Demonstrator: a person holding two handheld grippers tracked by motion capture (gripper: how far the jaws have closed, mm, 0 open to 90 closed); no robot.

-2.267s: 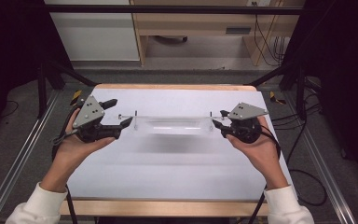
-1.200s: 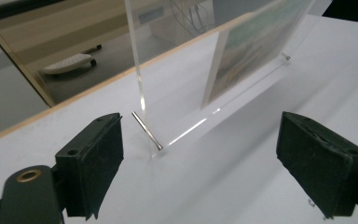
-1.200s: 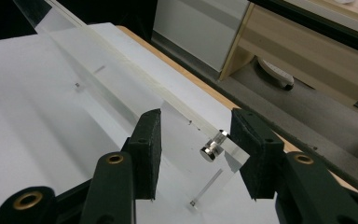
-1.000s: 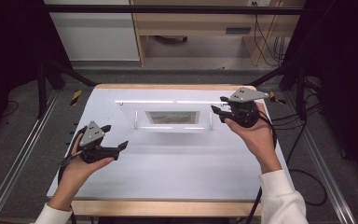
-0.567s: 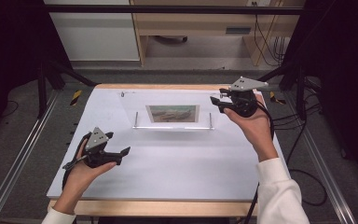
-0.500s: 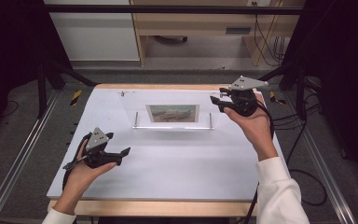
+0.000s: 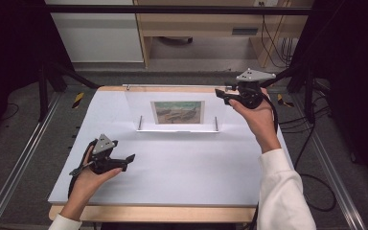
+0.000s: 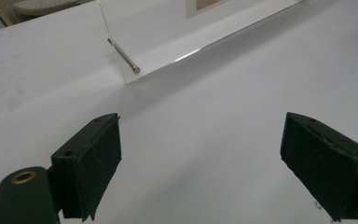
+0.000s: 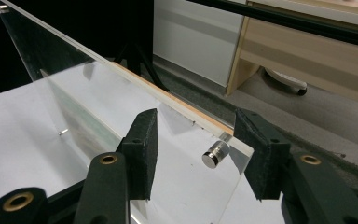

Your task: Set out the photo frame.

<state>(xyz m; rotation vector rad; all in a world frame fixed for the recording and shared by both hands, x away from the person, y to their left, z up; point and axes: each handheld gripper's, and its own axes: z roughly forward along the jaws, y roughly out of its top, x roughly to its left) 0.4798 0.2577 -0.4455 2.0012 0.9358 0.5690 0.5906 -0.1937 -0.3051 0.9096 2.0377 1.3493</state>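
White paper covers the desk, with a pale cabinet and a wooden bench on the floor beyond it. Toward the far edge of the desk stands a clear acrylic photo frame, tilted up, a small landscape print at its middle and metal standoff pins at its corners. At the frame's upper right corner the right claw has its jaws part-spread either side of the panel edge and one pin, not pressing it. Well in front of the frame, the left claw sits low over the paper, spread wide, holding nothing.
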